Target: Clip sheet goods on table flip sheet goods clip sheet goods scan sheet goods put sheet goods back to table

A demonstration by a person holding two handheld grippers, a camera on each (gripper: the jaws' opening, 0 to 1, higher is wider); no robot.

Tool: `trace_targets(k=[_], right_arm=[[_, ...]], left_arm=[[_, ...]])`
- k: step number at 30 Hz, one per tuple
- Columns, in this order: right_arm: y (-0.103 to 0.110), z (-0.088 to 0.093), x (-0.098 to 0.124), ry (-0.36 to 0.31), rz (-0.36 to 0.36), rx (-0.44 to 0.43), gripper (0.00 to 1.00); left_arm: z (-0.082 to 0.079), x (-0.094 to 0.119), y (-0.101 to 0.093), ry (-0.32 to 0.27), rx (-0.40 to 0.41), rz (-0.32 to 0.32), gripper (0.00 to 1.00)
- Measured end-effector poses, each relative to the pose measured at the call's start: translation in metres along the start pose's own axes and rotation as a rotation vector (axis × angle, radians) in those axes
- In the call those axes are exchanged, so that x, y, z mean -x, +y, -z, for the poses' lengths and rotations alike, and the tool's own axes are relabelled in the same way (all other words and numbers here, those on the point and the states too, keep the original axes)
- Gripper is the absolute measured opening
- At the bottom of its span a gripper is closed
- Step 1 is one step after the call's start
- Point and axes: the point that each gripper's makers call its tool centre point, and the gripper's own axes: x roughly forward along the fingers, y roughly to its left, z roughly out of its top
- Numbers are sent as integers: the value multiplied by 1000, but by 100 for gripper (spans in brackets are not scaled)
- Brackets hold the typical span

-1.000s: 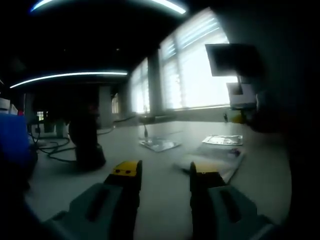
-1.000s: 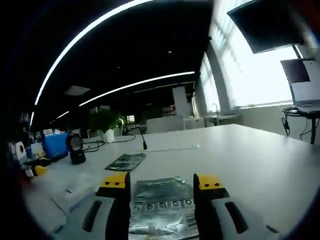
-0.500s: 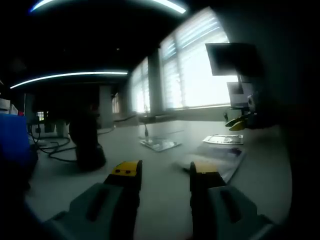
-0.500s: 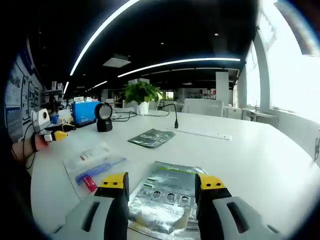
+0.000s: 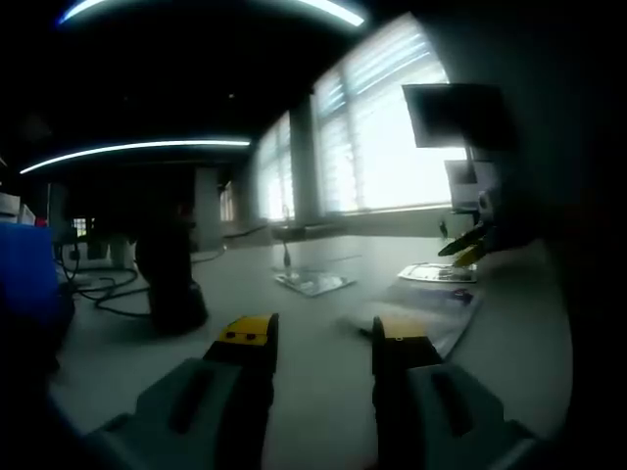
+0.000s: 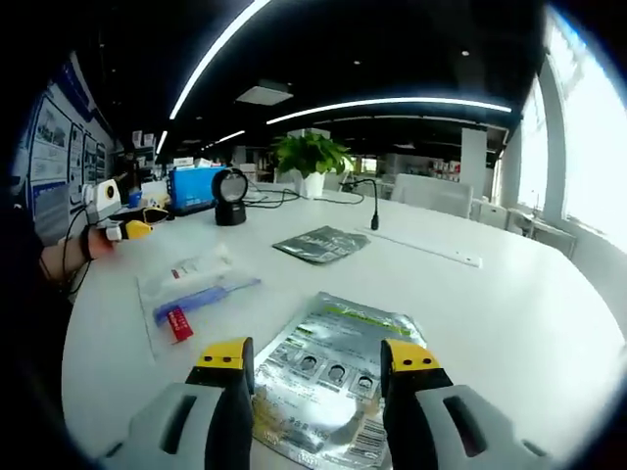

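A silver foil sheet pack (image 6: 333,367) lies flat on the white table (image 6: 509,313), reaching in between the jaws of my right gripper (image 6: 317,356), which is open just above its near end. A dark sheet pack (image 6: 321,244) lies farther back. My left gripper (image 5: 323,338) is open over bare table with nothing between its jaws. In the left gripper view the dark pack (image 5: 313,282) lies ahead, the silver pack (image 5: 438,273) sits at the right, and the right gripper (image 5: 470,245) hangs over it.
A clear packet holding a blue item (image 6: 191,294) lies left of the silver pack. A black scanner on a stand (image 6: 231,186), a blue box (image 6: 196,186), a potted plant (image 6: 312,157) and cables stand at the table's far side. A hand holds the left gripper (image 6: 118,223) at the left.
The right gripper view has swung to the left and tipped down, with the silver pack staying between its jaws. The left gripper has kept still; the right gripper's yellow tip has edged into its view.
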Motion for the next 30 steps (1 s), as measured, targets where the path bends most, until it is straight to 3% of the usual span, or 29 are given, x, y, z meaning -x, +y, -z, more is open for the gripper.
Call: trace_targets(k=[3,10,13,20,30], right_arm=[[-10,5,-2,13,12,4,46],[-4,23,-1,59,-17,15,45],[-7,23,-1,50,-10,-23,46],[-11,24,0,34,31,-77,47],[-6,25,3,75,134,-136,38]], left_arm=[[0,0,0,1,-2,0,31],[0,0,0,-1,-3,-1,31],[0,0,0,1,-3,0,31],[0,0,0,2,-5,0,31],[0,0,-1,0,-8,-1,31]])
